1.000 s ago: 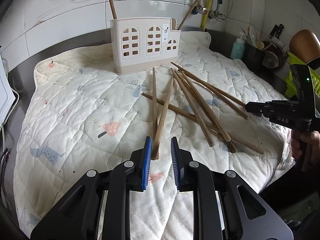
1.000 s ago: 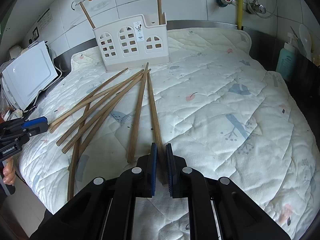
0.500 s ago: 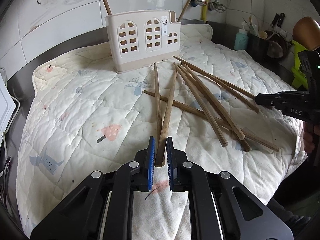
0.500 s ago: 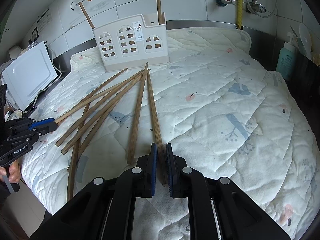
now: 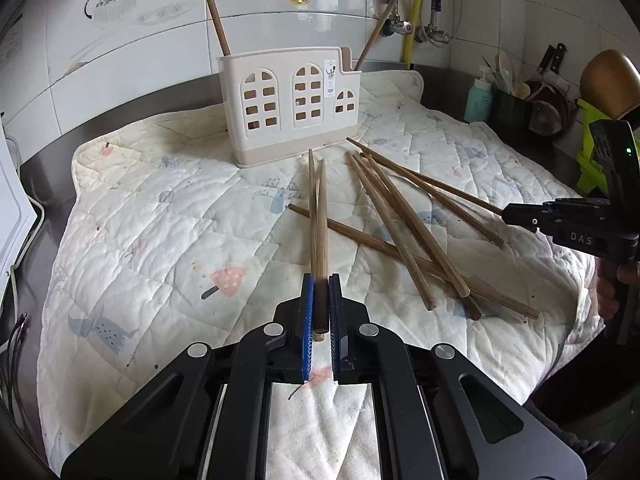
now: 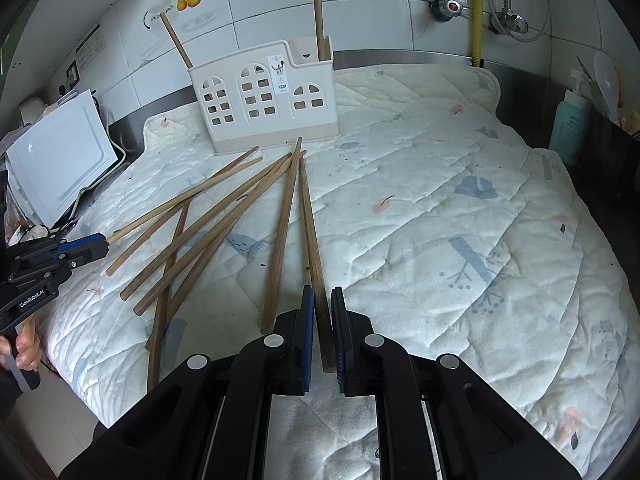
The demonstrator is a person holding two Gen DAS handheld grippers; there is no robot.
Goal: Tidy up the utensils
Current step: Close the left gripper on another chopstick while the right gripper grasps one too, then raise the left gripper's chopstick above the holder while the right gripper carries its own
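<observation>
Gripped chopstick [image 5: 319, 232] tip toward holder [image 5: 290, 104] (lengthwise)

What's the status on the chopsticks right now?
Left gripper jaws just closed on a brown wooden chopstick. Right gripper shut on another chopstick. Two already stand in the cream plastic holder. Nothing blocking it.

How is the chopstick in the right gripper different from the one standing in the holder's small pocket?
The gripped chopstick lies low along the quilt; the standing chopstick pokes up from the utensil holder. The right gripper pinches the gripped chopstick's thick end; nothing holds the standing chopstick. Both are brown wood.
</observation>
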